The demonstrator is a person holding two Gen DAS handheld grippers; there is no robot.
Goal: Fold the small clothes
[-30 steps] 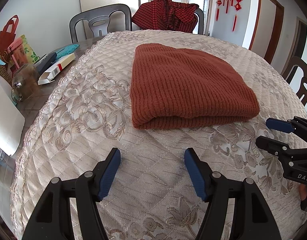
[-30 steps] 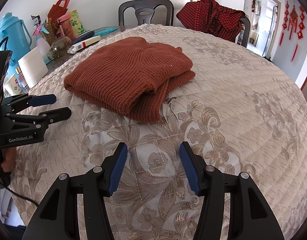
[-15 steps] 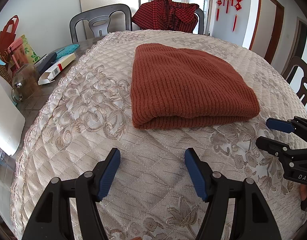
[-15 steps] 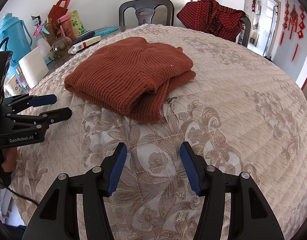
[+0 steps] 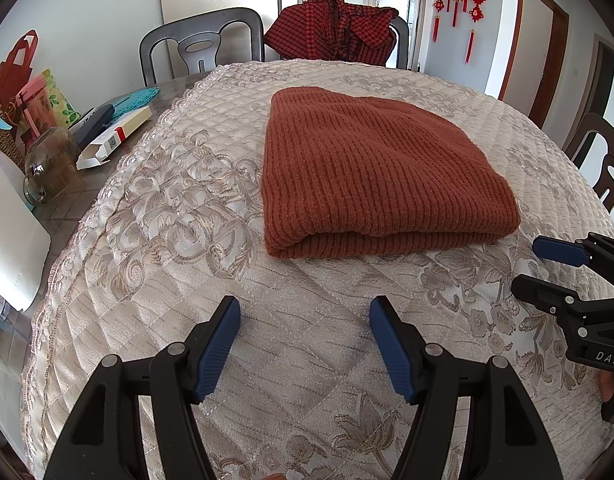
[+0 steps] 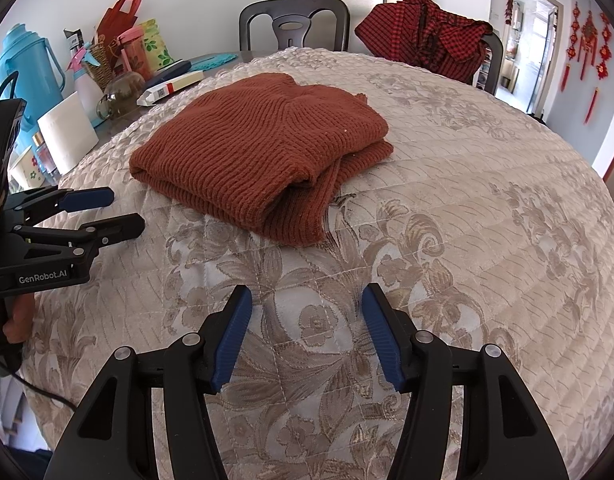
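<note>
Folded rust-brown ribbed knit sweater [image 5: 371, 172] lies at 12 o'clock of left gripper [image 5: 305, 342] — at 11 o'clock of right gripper [image 6: 307, 334]; both jaws spread, nothing held, left judged nearer.

Both claws, left claw [image 5: 305, 308] and right claw [image 6: 307, 296], are black plastic with ribbed blue pads and silver screws.
</note>
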